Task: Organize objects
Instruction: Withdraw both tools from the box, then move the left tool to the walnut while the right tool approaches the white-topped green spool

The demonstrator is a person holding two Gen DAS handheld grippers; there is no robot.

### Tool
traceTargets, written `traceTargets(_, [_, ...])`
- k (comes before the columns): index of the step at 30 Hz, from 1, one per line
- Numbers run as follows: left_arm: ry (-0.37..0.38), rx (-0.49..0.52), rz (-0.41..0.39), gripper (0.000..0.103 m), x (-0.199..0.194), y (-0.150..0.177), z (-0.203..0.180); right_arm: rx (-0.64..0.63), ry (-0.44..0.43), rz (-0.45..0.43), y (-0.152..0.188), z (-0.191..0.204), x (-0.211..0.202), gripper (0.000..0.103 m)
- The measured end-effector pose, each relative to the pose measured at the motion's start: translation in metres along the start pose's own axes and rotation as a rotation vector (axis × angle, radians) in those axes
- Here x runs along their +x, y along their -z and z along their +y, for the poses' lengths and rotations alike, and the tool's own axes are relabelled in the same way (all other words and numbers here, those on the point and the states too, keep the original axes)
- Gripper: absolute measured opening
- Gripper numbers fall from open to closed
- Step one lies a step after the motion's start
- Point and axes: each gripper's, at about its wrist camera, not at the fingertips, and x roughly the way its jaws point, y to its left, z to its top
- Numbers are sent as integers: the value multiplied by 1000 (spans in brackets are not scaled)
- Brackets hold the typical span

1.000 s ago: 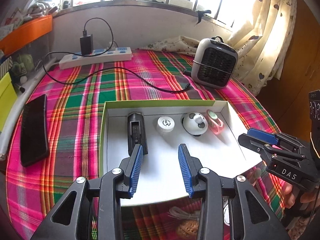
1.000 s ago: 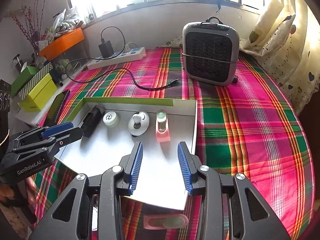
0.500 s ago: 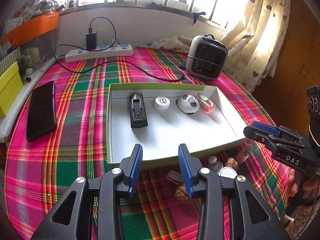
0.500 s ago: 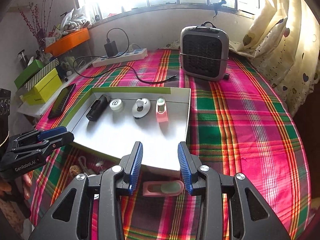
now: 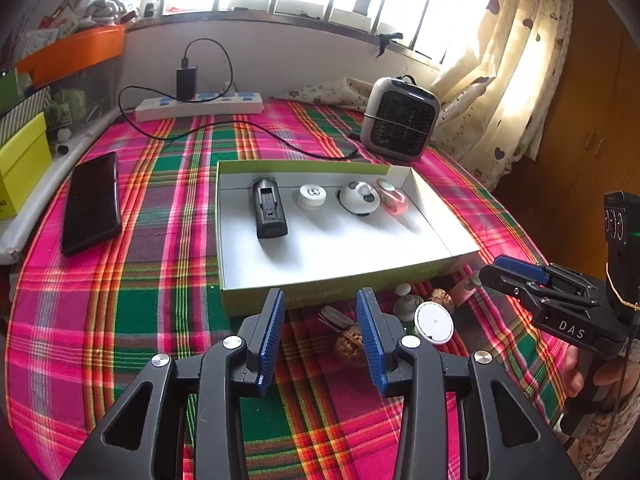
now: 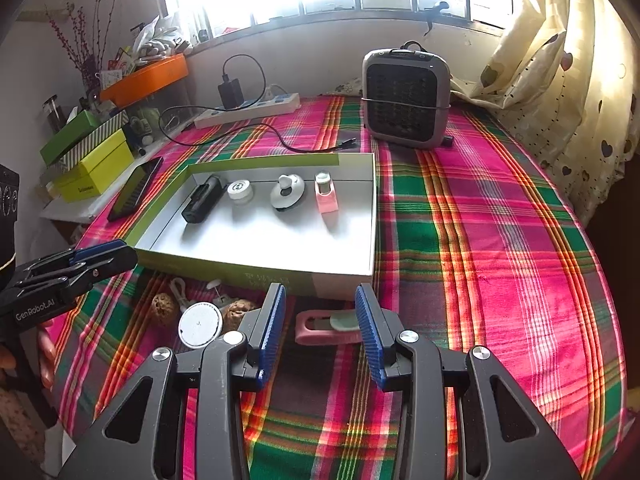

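Observation:
A shallow box with green walls and a white floor lies on the plaid cloth. Inside stand a black device, a white cap, a round white gadget and a pink holder. Loose before its near wall lie a walnut, a white lid and a small white bottle. My left gripper hovers open and empty over them. My right gripper is open too, above a second pink holder lying flat on the cloth, not touching it.
A grey fan heater stands at the back right, and a power strip with a charger and trailing cable lies by the wall. A black phone rests left of the box. Yellow-green boxes crowd the left ledge.
Both grippers have drawn back from over the box toward the table's near side. The loose items in front of the box have come into view. Neither gripper's jaws changed.

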Motion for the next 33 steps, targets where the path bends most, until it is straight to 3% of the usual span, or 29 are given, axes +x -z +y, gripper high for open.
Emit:
traceTargets(20, [24, 68, 96, 36, 29, 23, -20, -2, -34, 16, 23, 7, -4, 38])
traceTargets(33, [-18, 41, 83, 35, 30, 22, -12, -76, -145, 30, 27, 41, 2, 38])
